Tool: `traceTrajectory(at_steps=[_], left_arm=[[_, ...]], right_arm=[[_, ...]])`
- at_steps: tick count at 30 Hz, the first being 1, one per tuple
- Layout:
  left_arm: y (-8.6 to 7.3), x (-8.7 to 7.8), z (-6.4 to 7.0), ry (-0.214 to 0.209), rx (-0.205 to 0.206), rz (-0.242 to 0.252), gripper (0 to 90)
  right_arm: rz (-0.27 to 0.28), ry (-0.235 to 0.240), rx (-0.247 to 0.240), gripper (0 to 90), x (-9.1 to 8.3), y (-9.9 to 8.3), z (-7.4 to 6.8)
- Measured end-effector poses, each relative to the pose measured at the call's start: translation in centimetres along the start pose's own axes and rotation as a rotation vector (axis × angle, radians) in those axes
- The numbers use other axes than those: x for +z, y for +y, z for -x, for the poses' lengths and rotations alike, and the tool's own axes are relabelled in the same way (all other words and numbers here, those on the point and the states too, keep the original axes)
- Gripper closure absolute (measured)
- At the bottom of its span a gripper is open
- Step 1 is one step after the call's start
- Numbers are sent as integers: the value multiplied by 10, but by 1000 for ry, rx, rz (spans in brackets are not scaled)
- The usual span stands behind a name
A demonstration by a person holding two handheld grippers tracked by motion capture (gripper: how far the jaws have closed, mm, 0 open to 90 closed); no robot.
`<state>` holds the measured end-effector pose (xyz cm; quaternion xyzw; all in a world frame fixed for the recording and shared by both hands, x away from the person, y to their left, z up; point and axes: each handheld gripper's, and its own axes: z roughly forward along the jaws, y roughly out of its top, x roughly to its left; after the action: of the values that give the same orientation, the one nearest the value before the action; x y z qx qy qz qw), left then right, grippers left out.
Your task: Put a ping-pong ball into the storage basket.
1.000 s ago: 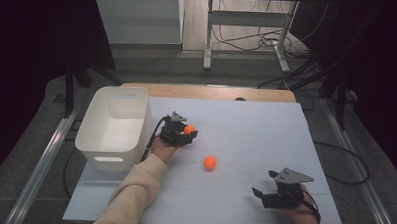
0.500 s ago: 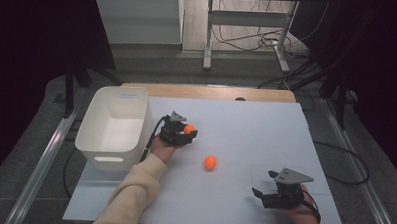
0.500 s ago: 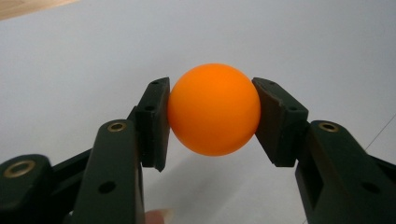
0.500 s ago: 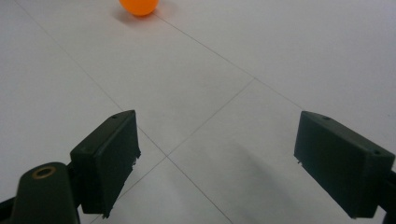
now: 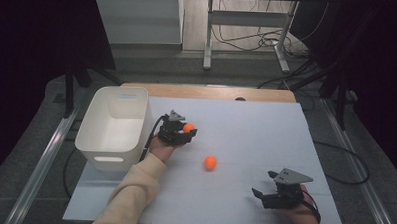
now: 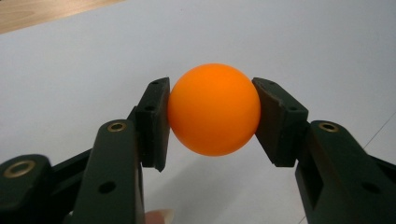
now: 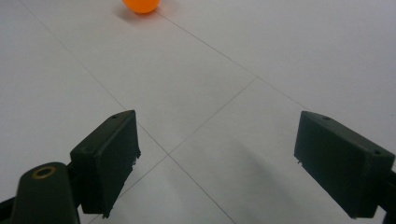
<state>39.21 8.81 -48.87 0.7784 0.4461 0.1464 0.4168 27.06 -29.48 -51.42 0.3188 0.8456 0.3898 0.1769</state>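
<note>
- The right tongs (image 5: 269, 193) are resting low on the near right of the white sheet-covered tabletop (image 5: 266, 129), jaws spread wide with nothing between them; judging by the aim, they are lining up on the loose ball ahead.
- In the right gripper view, that second small orange ball (image 7: 141, 4) is being cut off by the top edge, so only its lower part is showing.
- That same loose ball (image 5: 210, 162) is lying on bare tabletop between the two hands, apart from both.
- The left tongs (image 5: 188, 131) are pinching a smooth orange plastic ball (image 6: 214, 109) squarely at its widest part, one pad on each side, which is probably keeping the round surface from slipping out.
- Whether the held ball is lifted clear of the tabletop is hard to make out.
- The white rectangular plastic bin (image 5: 113, 126) is sitting just beside the left hand (image 5: 161, 146), likely the drop spot; its floor is looking empty, though the near wall is hiding part of it.
</note>
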Motion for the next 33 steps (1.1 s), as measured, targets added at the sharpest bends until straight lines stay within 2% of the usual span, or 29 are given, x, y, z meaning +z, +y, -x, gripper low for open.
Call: traceTrajectory(at_steps=[33], left_arm=[[17, -38, 3, -27, -2, 106, 499]], right_arm=[[8, -3, 5, 143, -1, 0, 0]])
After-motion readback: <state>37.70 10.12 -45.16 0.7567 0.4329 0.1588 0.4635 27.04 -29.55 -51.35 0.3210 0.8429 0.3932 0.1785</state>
